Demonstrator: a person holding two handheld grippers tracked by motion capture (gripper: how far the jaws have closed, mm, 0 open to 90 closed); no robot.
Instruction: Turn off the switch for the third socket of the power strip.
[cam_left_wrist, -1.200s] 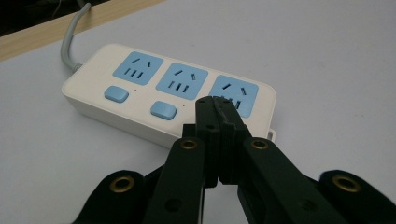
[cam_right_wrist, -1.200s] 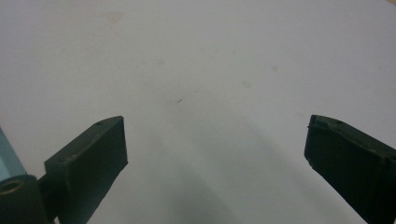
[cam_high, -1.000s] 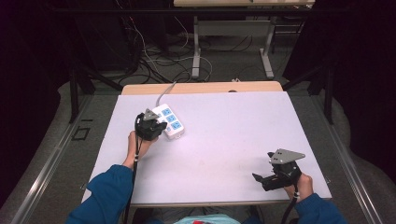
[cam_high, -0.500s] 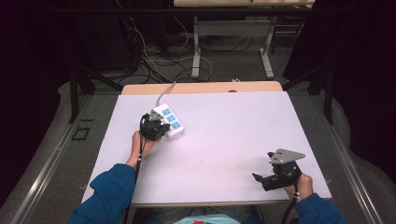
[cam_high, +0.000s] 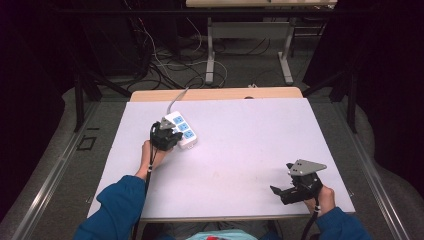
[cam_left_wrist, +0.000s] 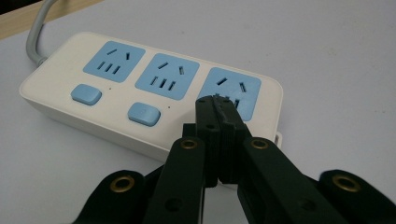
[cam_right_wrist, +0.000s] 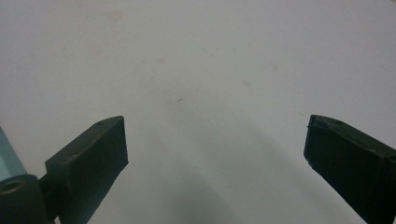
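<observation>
On power strip (cam_left_wrist: 140, 93), left tongs (cam_left_wrist: 216, 100) moved rightward, closed

White power strip (cam_left_wrist: 140, 93), blue sockets (cam_left_wrist: 167, 76)

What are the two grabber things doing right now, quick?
Left gripper: closed, holding nothing, tips over the power strip near its third socket.
Right gripper: open, empty, above the bare table.
</observation>
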